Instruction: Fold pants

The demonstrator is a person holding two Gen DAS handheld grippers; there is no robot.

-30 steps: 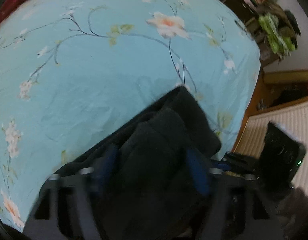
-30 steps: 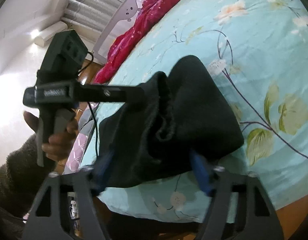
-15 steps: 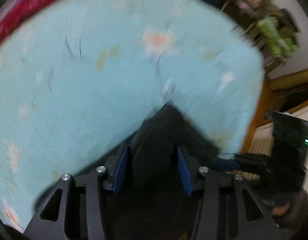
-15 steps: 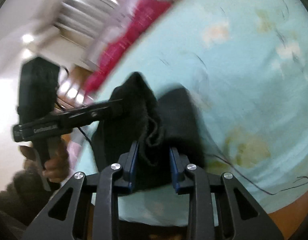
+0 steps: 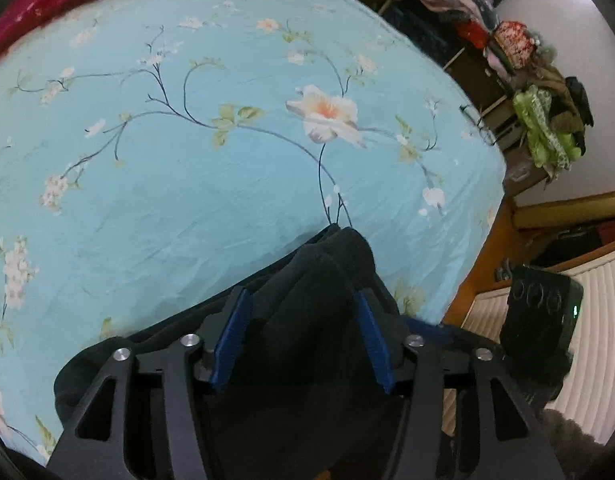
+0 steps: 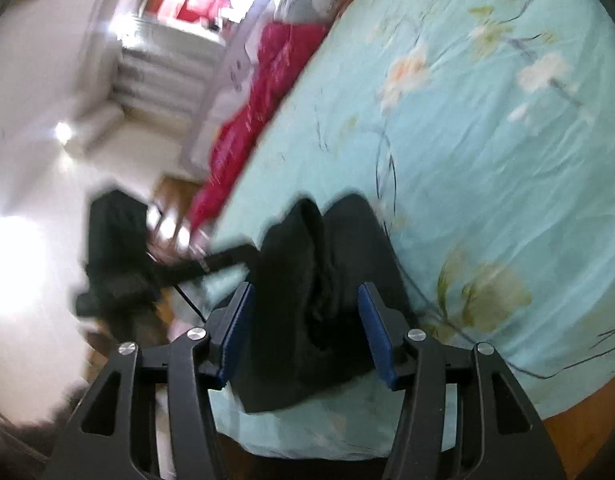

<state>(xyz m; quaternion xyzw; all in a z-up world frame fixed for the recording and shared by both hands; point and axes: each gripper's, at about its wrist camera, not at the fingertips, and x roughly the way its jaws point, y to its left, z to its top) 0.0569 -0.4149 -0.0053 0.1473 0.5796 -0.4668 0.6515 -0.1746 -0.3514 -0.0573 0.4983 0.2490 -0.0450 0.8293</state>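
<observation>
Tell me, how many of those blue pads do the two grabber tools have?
4. The left gripper has one blue pad on each side of the black pants; the right gripper likewise. None seem hidden.

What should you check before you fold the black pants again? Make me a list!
1. Pants lying on the bed sheet: ok.
2. Left gripper jaws just opened, cloth between the pads, not pinched: ok.
3. Right gripper jaws just opened too, cloth loose between them: ok.
4. Pants clear of the bed's edge: not ok, bunched near it.
5. Fold neat and flat: not ok, lumpy.
6. Whole pants visible: cannot tell.
</observation>
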